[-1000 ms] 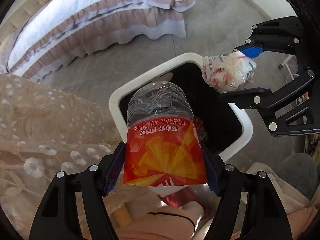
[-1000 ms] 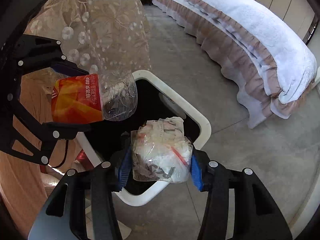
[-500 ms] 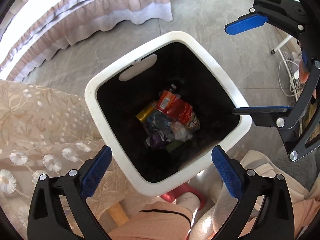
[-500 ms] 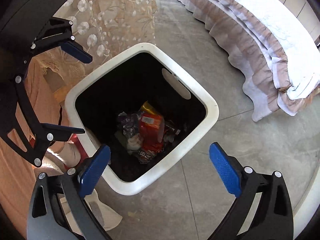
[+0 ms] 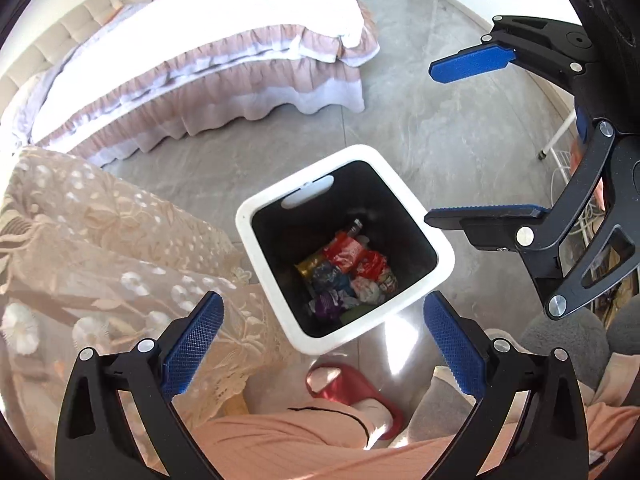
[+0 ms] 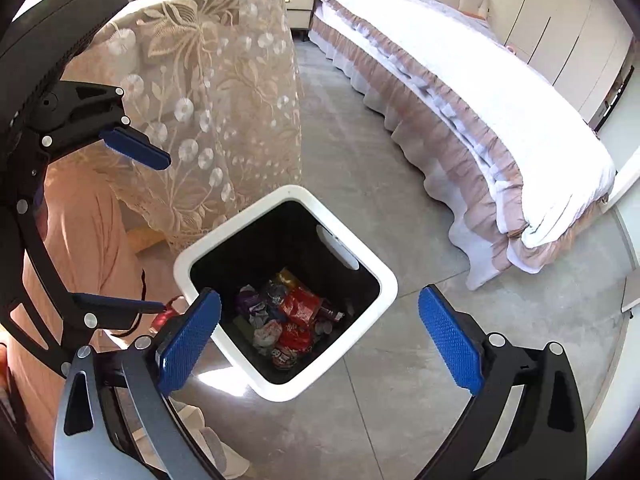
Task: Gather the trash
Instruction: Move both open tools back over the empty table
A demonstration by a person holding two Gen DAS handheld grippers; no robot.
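A white square bin [image 5: 445, 257] with a black inside stands on the grey floor. At its bottom lies a pile of trash [image 5: 346, 276]: red wrappers, a crumpled white wad, purple and yellow scraps. My left gripper [image 5: 323, 307] hangs above the bin, open, with nothing between its blue pads. In the same view my right gripper [image 5: 430, 144] is at the upper right, open and empty as well. The right wrist view shows the bin [image 6: 387, 280] and trash [image 6: 288, 320] below the open right gripper [image 6: 320, 298], with the left gripper [image 6: 163, 234] at the left.
A bed [image 5: 224, 60] with a pink ruffled skirt stands beyond the bin. A lace tablecloth [image 5: 100, 240] hangs close to the bin's left side. The person's pink clothing [image 5: 304, 444] and a red slipper [image 5: 352, 388] are just in front of the bin.
A second ago the left gripper held a red-labelled bottle and the right a plastic-wrapped wad over the bin. Both have opened, the items are gone from them, and both grippers have risen.
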